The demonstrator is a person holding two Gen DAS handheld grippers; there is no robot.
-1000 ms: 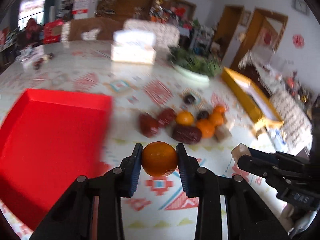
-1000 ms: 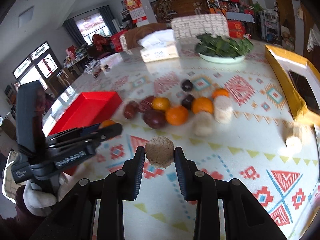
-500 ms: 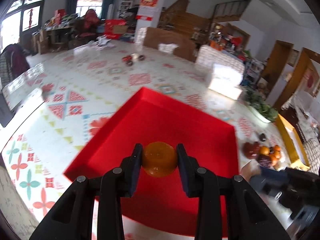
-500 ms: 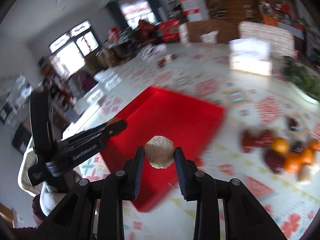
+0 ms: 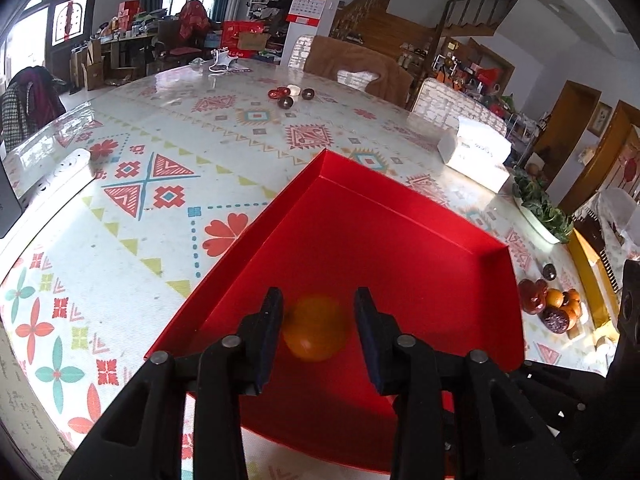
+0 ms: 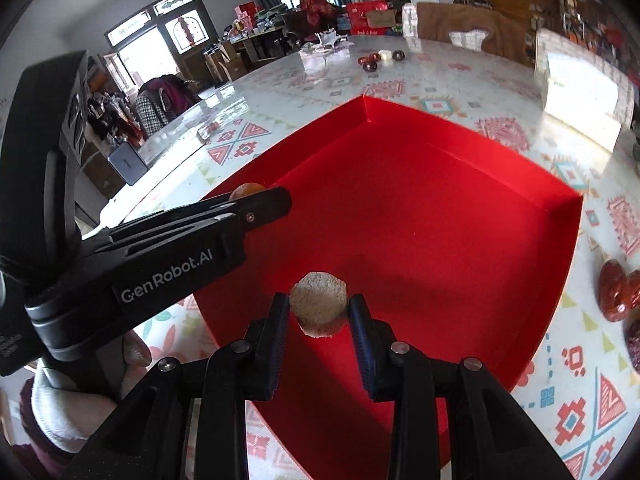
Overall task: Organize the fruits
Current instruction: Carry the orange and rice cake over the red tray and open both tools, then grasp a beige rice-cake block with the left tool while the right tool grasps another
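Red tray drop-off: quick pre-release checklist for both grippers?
1. Left gripper over the red tray: ok.
2. Orange free of the left pads: cannot tell; jaws have just been opening, the fruit is blurred, a gap shows on one side.
3. Right gripper over the tray floor: ok.
4. Beige cake-like piece held firmly by the right gripper: ok.
5. Landing spot under the beige piece bare: ok.
6. Grippers apart from each other: ok.

Daylit windows (image 5: pixel 68 20), wooden staircase (image 5: pixel 400 16), cluttered room behind patterned table (image 5: pixel 160 184).
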